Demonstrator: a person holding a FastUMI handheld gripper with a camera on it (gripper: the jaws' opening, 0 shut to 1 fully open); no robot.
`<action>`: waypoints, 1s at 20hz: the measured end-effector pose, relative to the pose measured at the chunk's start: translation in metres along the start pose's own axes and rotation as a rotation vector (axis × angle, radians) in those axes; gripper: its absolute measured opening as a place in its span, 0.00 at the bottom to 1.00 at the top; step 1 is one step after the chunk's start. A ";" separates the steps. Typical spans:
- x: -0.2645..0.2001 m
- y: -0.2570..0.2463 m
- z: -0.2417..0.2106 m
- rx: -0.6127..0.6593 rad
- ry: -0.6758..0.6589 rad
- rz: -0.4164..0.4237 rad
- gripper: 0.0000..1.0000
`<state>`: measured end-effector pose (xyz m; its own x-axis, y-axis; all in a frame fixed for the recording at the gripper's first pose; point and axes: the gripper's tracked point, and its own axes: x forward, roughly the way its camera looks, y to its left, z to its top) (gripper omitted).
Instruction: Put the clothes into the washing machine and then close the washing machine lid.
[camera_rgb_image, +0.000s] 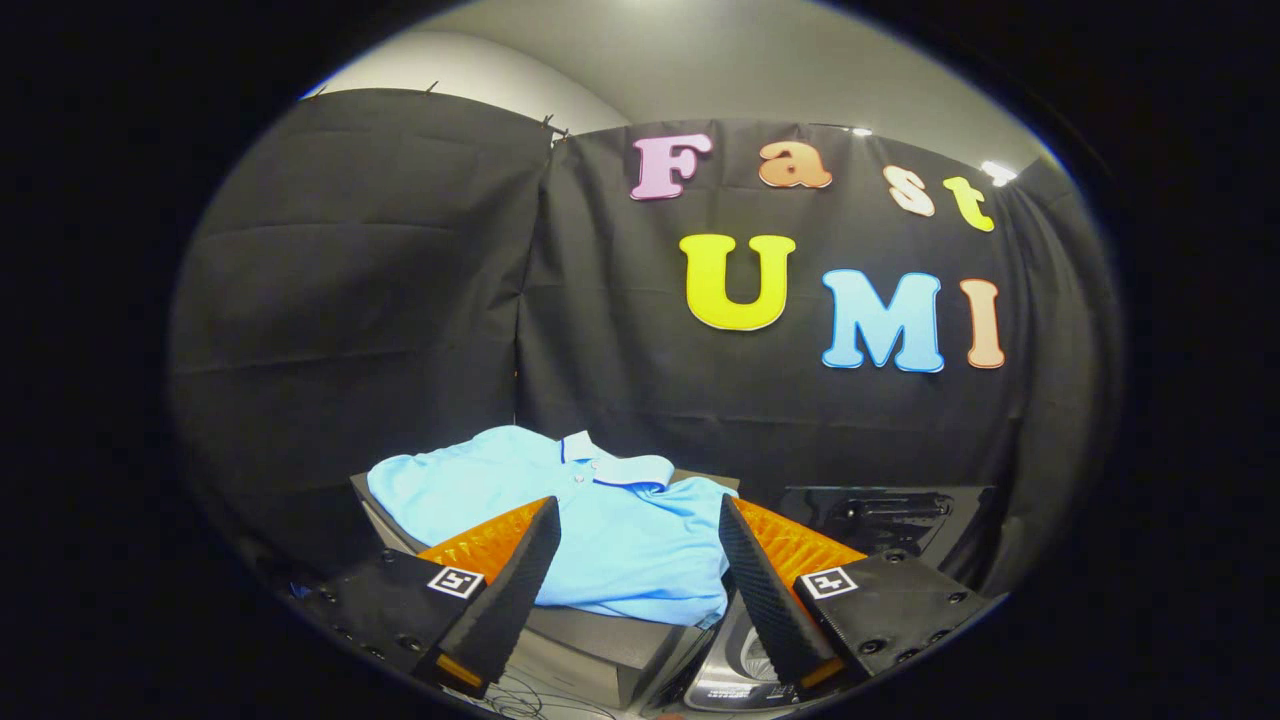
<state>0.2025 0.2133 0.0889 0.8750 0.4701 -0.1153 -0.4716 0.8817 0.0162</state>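
While the light blue polo shirt (610, 520) lies folded and untouched on a dark box-like stand (590, 645), nothing of the task looks done. The gripper (635, 545) hovers just before the shirt, fingers spread wide and holding nothing. Right of the shirt sits the washing machine (880, 515), its dark lid raised. Behind the shirt hangs the booth's black cloth wall (400, 300).

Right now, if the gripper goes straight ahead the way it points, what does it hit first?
Most likely the folded light-blue polo shirt, lying just ahead between the open gripper fingers on a dark box; depth is uncertain.
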 end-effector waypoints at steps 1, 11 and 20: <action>0.005 0.003 0.000 -0.004 0.007 0.009 0.99; 0.061 0.036 0.005 -0.007 0.085 0.108 0.99; 0.106 0.053 -0.004 0.031 0.240 0.164 0.99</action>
<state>0.2698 0.3098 0.0732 0.7346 0.5868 -0.3408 -0.5980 0.7971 0.0836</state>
